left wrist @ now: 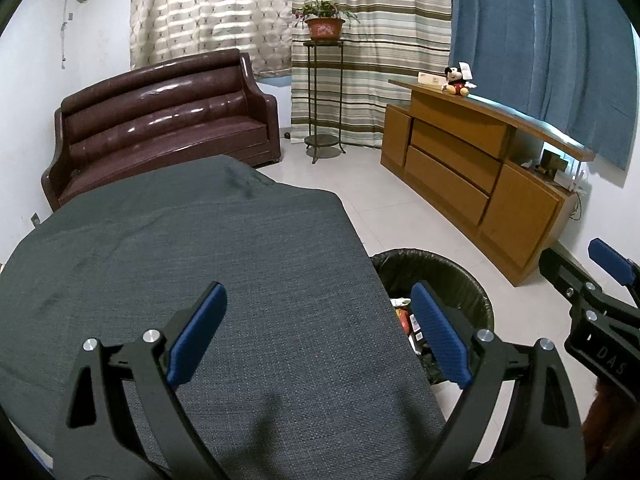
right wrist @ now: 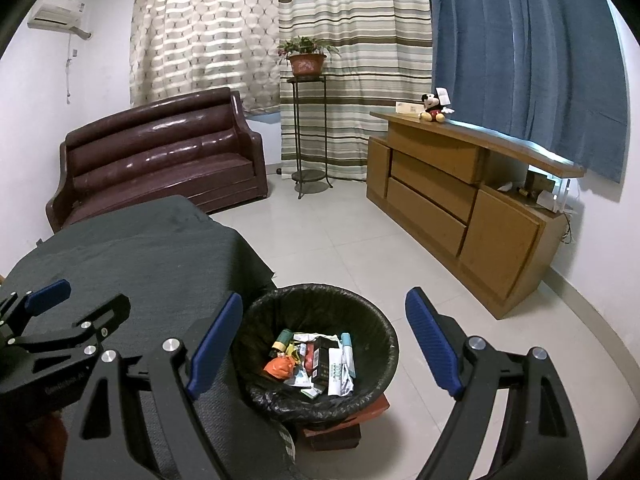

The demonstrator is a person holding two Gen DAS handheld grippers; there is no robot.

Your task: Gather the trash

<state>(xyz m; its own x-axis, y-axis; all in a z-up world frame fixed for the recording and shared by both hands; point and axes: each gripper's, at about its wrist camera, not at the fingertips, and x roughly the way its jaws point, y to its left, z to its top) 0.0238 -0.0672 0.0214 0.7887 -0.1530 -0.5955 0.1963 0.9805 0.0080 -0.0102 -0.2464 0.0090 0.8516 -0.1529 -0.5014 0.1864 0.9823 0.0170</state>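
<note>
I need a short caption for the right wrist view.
Open right gripper above the black-lined trash bin holding collected wrappers, beside the grey-covered table.

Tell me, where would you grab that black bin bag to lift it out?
Grip the folded-over bag edge at the rim of the bin, coming from above with the open right tool. The liner bunches there, and the trash sits low, leaving that edge clear.

Left wrist over table [left wrist: 200,240], right over bin [right wrist: 316,344], both facing sofa [left wrist: 168,120]

Right hand-held gripper [right wrist: 324,340] gapes, empty, above trash bin [right wrist: 256,320]; wrappers [right wrist: 316,364] inside.
</note>
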